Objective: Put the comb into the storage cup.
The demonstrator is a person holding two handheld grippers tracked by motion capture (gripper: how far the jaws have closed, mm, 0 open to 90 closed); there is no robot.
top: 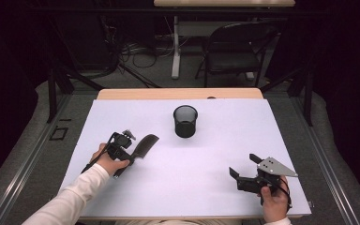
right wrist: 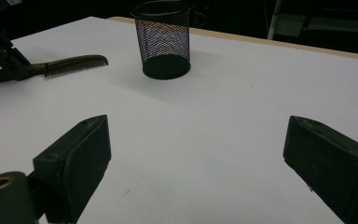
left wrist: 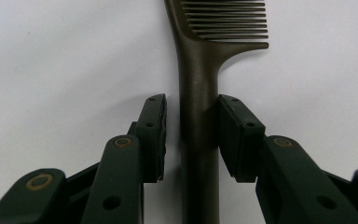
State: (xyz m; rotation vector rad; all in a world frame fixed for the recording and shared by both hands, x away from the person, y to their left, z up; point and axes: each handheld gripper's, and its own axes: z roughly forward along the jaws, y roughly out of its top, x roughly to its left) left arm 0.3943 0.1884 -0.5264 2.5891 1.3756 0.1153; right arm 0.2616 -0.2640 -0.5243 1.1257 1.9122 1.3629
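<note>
the left hand-held gripper [top: 132,151] sits at the left of the white table [top: 215,187], held low over it by the person's left hand [top: 107,161]. a dark comb [left wrist: 200,93] lies flat on the table there, its handle running between the two jaws and its toothed end pointing away toward the far right. in the left gripper view the jaws stand on either side of the handle: the right-hand pad looks to be touching the handle's edge, while a thin gap shows between the left-hand pad and the handle, so the jaws are spread around it rather than pinching it.

a black mesh cup [top: 185,121] stands upright near the far middle of the table, well apart from the comb and to its right.

the right hand-held gripper [top: 243,169] rests at the near right of the table in the person's right hand [top: 274,201], with a grey three-cornered plate [top: 275,166] on top. its jaws are spread wide with nothing between them, bare table showing in the gap, and they face toward the cup.
</note>
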